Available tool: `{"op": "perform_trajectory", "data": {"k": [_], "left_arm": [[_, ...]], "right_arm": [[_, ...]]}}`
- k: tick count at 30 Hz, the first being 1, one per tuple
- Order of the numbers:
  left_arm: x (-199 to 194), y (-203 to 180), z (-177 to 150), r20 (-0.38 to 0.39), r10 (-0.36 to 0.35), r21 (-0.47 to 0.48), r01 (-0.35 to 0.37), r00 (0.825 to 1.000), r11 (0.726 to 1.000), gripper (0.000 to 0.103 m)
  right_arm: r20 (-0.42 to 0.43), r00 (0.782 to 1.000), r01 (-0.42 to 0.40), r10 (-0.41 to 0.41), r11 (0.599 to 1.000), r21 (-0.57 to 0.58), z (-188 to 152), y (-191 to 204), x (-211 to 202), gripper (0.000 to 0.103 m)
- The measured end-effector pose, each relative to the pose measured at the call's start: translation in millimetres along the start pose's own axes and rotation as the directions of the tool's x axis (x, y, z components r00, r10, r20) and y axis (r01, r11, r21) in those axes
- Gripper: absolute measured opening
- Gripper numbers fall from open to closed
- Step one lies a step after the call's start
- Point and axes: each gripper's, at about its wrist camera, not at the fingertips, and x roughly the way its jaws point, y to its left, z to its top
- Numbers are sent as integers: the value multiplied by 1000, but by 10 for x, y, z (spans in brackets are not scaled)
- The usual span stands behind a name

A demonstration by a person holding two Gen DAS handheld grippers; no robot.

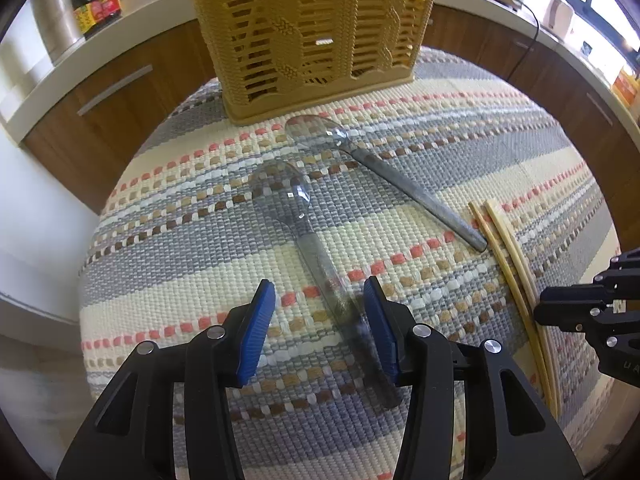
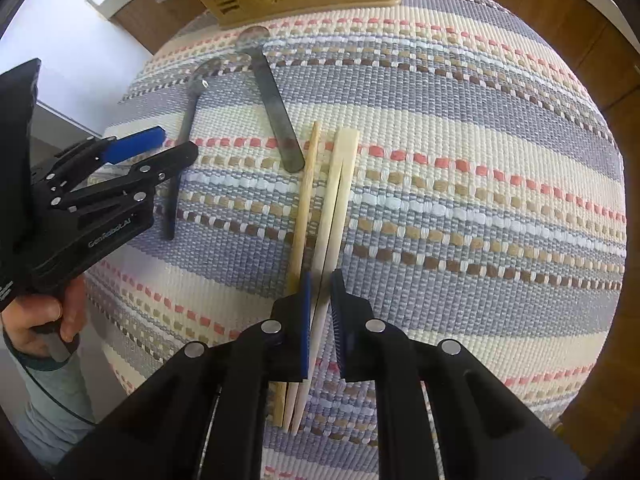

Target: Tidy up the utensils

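- Left wrist view: the left gripper [image 1: 320,312] stands released astride the near clear spoon's [image 1: 298,216] handle, pads apart from it. Next comes closing, then lifting toward the far woven holder [image 1: 308,40].
- Right wrist view: the right gripper [image 2: 320,312] is nearly clenched, one chopstick [image 2: 330,216] between its pads; whether they pinch it I cannot tell.

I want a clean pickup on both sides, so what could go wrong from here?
The left gripper straddles the near spoon off-centre, its handle near one pad; closing may push it aside. The right gripper has chopsticks in a narrow gap; it might pinch one and drag another.
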Motion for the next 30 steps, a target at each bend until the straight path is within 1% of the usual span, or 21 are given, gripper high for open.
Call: {"op": "perform_trajectory", "data": {"k": [3, 6, 8, 10, 12, 13, 14, 15, 16, 17, 18, 19, 20, 21, 22, 24, 25, 27, 30], "left_arm": [[24, -59, 76, -41, 20, 47, -18, 999, 999, 45], [38, -34, 126, -58, -6, 36, 8, 998, 999, 44], [46, -8, 136, -57, -20, 29, 22, 998, 999, 44], [53, 28, 145, -51, -27, 31, 28, 998, 999, 44], [53, 43, 147, -45, -27, 35, 28, 999, 999, 44], [60, 35, 134, -45, -26, 36, 27, 999, 999, 44], [56, 32, 123, -46, -26, 37, 27, 999, 999, 44], [60, 34, 134, -49, -27, 37, 29, 998, 999, 44], [51, 58, 122, -50, -29, 37, 31, 998, 999, 44], [49, 65, 118, -50, -30, 37, 32, 998, 999, 45], [43, 53, 113, -51, -34, 37, 35, 998, 999, 47], [38, 46, 100, -49, -32, 38, 34, 998, 999, 47], [38, 40, 96, -47, -29, 40, 31, 998, 999, 48], [32, 38, 82, -44, -28, 40, 29, 999, 999, 48], [30, 36, 77, -42, -28, 40, 30, 999, 999, 48], [25, 33, 77, -44, -32, 39, 33, 999, 999, 48], [27, 32, 76, -45, -32, 39, 34, 998, 999, 48], [27, 36, 73, -47, -31, 41, 33, 998, 999, 48], [23, 38, 74, -45, -32, 39, 34, 998, 999, 48]], "right_arm": [[-43, 999, 19, -19, 1000, -8, 142, 128, 144, 11], [-78, 997, 11, -11, 1000, -1, 231, 148, 159, 11], [-81, 997, 7, -8, 1000, -17, 258, 165, 154, 10], [-57, 998, -16, 15, 1000, -14, 299, 109, 119, 11], [19, 999, -39, 39, 999, 28, 308, 21, -5, 11], [76, 994, -77, 74, 996, 41, 300, -7, -85, 11], [107, 990, -92, 88, 995, 37, 287, -19, -143, 11], [120, 989, -89, 84, 996, 32, 275, -21, -173, 13], [121, 990, -75, 71, 997, 27, 263, -15, -183, 17], [114, 991, -66, 62, 998, 25, 249, -26, -183, 21], [100, 993, -58, 55, 998, 29, 238, -31, -159, 27], [81, 995, -59, 56, 998, 35, 225, -45, -128, 29], [68, 995, -80, 76, 996, 45, 217, -74, -104, 30], [62, 994, -99, 96, 994, 54, 215, -87, -89, 30], [60, 994, -100, 96, 993, 58, 207, -95, -82, 30], [63, 998, -35, 31, 998, 59, 228, -121, -76, 30], [47, 999, -6, 4, 998, 61, 239, -144, -53, 30], [20, 1000, -21, 20, 998, 60, 213, -188, 20, 30], [16, 1000, -21, 20, 998, 52, 234, -177, 16, 30]]}}
